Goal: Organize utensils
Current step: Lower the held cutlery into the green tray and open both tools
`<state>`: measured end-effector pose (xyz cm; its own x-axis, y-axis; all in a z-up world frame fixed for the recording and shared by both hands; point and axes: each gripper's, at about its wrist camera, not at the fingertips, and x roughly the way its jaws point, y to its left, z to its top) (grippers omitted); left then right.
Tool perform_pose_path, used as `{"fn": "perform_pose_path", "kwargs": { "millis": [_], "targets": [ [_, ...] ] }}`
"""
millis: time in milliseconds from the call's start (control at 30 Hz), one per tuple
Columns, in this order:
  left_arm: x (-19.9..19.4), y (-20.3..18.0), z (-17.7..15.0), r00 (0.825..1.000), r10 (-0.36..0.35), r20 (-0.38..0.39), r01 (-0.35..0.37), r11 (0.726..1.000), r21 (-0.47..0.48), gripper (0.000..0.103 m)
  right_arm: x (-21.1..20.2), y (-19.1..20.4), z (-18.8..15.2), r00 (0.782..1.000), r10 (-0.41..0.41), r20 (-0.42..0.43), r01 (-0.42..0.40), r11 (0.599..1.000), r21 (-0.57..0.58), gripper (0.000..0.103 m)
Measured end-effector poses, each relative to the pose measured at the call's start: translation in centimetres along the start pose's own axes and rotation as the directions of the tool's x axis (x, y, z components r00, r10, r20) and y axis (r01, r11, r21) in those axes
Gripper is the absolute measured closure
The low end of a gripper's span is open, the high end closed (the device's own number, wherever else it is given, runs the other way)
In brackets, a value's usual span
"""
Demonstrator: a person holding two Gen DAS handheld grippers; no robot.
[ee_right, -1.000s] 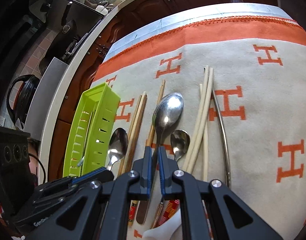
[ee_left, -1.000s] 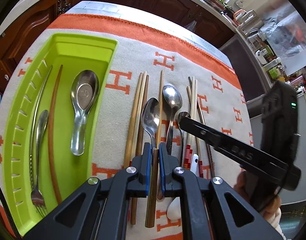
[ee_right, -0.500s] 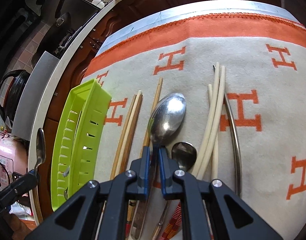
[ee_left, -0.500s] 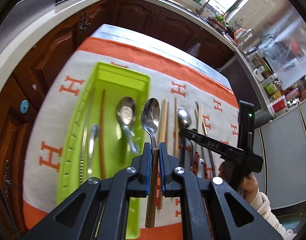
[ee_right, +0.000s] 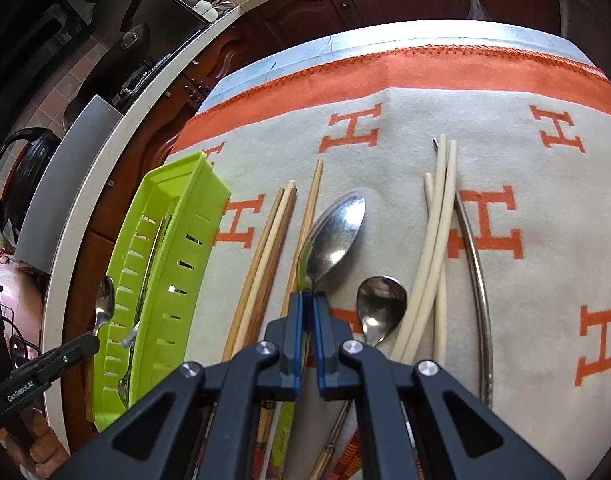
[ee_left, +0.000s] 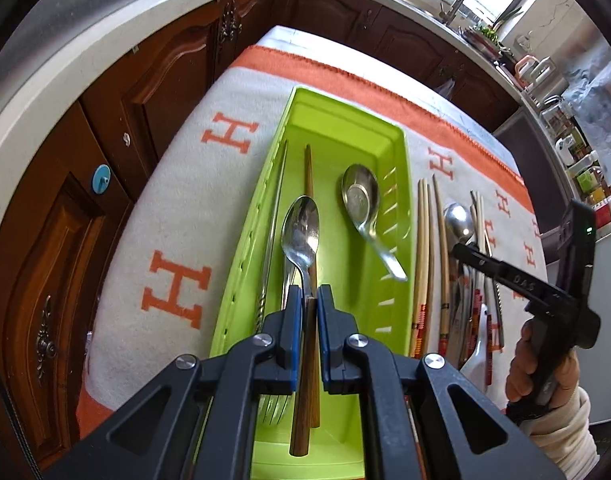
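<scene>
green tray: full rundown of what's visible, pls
The green tray is a lime plastic, long rectangular bin with slotted side walls, lying flat on the H-patterned blanket. Inside lie a steel soup spoon, a fork, a dark chopstick and a thin metal one. The left gripper holds a wooden-handled spoon above it.
</scene>
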<state>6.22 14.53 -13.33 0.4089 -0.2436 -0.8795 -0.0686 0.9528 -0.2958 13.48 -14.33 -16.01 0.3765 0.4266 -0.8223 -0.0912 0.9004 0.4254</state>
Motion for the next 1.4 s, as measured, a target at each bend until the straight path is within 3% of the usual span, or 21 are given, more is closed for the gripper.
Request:
{"fn": "perform_pose_path", "kwargs": {
  "millis": [433, 667, 833, 967, 1100, 1233, 1400],
  "targets": [
    [2.5, -0.9, -1.2, 0.999, -0.027, -0.04, 0.029, 0.999, 0.037, 0.098, -3.6, 1.6, -1.1, 0.998, 0.0, 0.067, 0.002, 0.999, -0.038, 0.101],
    [3.1, 0.4, -1.5, 0.997, -0.062, -0.044, 0.064, 0.997, 0.034, 0.098, -8.7, 5.2, -0.3, 0.984, 0.122, 0.13, -0.111, 0.99, -0.085, 0.101],
    [2.6, 0.5, -2.0, 0.995, -0.094, -0.04, 0.095, 0.994, 0.046, 0.093, -9.3, 9.6, 0.5, 0.975, 0.194, 0.11, -0.177, 0.973, -0.15, 0.101],
    [0.5, 0.4, -1.9, 0.996, -0.084, 0.014, 0.083, 0.995, 0.063, 0.073, -6.3, 12.3, 0.7, 0.985, 0.168, 0.045, -0.158, 0.972, -0.176, 0.101],
    [-1.9, 0.5, -1.8, 0.995, -0.061, 0.078, 0.055, 0.995, 0.078, 0.063, -3.2, 13.7, 0.5, 0.991, 0.13, -0.012, -0.13, 0.974, -0.188, 0.101],
    [-3.0, 1.1, -1.7, 0.994, -0.024, 0.111, 0.016, 0.997, 0.074, 0.061, -0.4, 14.6, 0.2, 0.996, 0.066, -0.063, -0.077, 0.977, -0.2, 0.101],
    [-3.3, 1.6, -1.8, 0.994, -0.005, 0.109, -0.003, 0.997, 0.073, 0.058, 2.5, 15.0, -0.1, 0.993, -0.072, -0.096, 0.048, 0.971, -0.233, 0.1]
  ]
}}
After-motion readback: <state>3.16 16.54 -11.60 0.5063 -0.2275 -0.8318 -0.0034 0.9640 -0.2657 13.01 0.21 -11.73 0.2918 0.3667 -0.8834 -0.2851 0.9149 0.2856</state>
